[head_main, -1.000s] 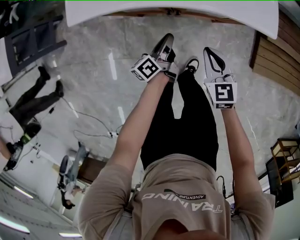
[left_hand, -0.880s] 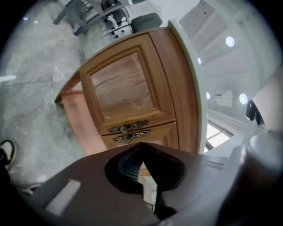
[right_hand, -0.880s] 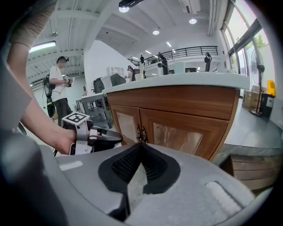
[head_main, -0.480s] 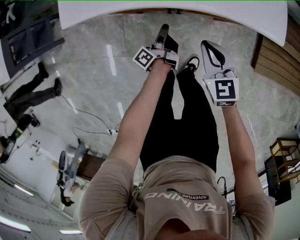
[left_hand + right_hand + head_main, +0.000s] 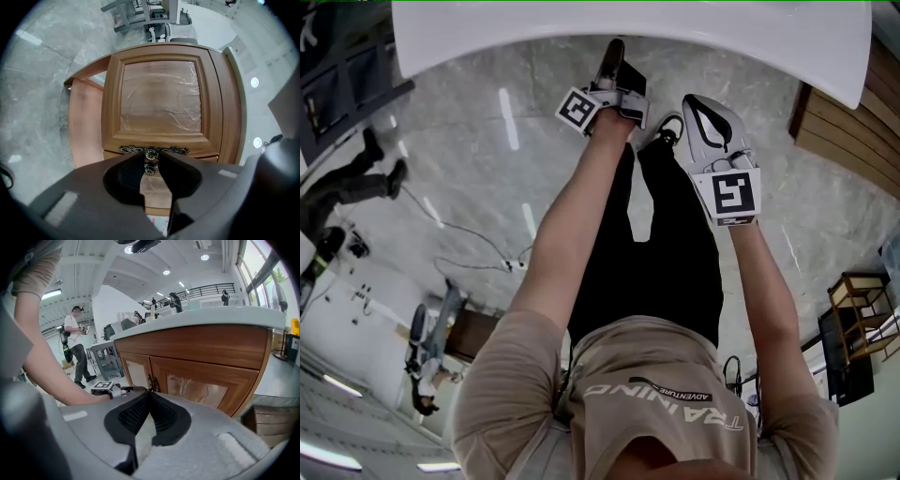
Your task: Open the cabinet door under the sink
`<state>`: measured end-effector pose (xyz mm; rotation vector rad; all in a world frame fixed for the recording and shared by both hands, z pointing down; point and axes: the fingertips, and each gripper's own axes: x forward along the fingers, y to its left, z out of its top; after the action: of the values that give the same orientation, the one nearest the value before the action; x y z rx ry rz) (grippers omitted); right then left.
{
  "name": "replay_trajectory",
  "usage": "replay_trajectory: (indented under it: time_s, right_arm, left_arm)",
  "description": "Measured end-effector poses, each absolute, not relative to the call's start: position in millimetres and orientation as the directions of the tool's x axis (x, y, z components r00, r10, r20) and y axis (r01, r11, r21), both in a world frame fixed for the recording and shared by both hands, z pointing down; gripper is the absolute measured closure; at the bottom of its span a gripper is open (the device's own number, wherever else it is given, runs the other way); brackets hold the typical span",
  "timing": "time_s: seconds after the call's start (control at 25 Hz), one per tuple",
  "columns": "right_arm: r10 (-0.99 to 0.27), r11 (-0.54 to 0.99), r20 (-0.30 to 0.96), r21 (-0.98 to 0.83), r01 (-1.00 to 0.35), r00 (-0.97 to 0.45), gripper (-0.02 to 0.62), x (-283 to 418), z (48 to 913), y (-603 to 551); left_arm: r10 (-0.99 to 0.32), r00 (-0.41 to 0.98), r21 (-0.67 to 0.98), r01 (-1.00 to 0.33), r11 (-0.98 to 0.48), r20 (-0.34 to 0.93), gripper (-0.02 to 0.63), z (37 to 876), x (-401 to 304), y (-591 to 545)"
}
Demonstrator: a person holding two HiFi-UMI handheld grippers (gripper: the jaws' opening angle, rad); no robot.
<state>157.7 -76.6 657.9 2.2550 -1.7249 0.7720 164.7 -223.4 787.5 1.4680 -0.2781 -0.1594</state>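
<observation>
A white counter (image 5: 628,28) tops the wooden cabinet. In the left gripper view, which is turned sideways, a panelled cabinet door (image 5: 159,103) fills the picture, with an ornate metal knob (image 5: 151,153) at its edge and a second knob (image 5: 149,169) just below. My left gripper (image 5: 151,158) is open by a narrow gap and both knobs show in that gap; I cannot tell whether the jaws touch them. From above, the left gripper (image 5: 612,52) reaches under the counter's edge. The right gripper (image 5: 705,108) hangs back, shut and empty, facing the two doors (image 5: 197,380).
A person (image 5: 75,348) stands far off to the left by grey tables. Cables (image 5: 469,253) trail over the marble floor. A wooden slatted wall (image 5: 839,122) stands at the right, with a small black-and-wood rack (image 5: 862,300) nearer me.
My left gripper has moved forward and up under the counter's edge toward the door. The right gripper has shifted slightly left. More of the counter shows at the top.
</observation>
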Motion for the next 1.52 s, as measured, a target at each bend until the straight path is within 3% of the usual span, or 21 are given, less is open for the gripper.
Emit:
replay_trajectory:
  time_s: [0.8, 1.52]
  right_arm:
    - [-0.821, -0.302, 0.544, -0.158, -0.940, 0.172, 0.592, 171, 679, -51]
    - [-0.797, -0.294, 0.580, -0.132, -0.947, 0.167, 0.592, 162, 698, -21]
  left_arm:
    - [-0.366, 0.929, 0.994, -0.017, 0.111, 0.056, 0.503, 793, 183, -231]
    - [-0.303, 0.952, 0.998, -0.032, 0.061, 0.049, 0.506, 791, 172, -227]
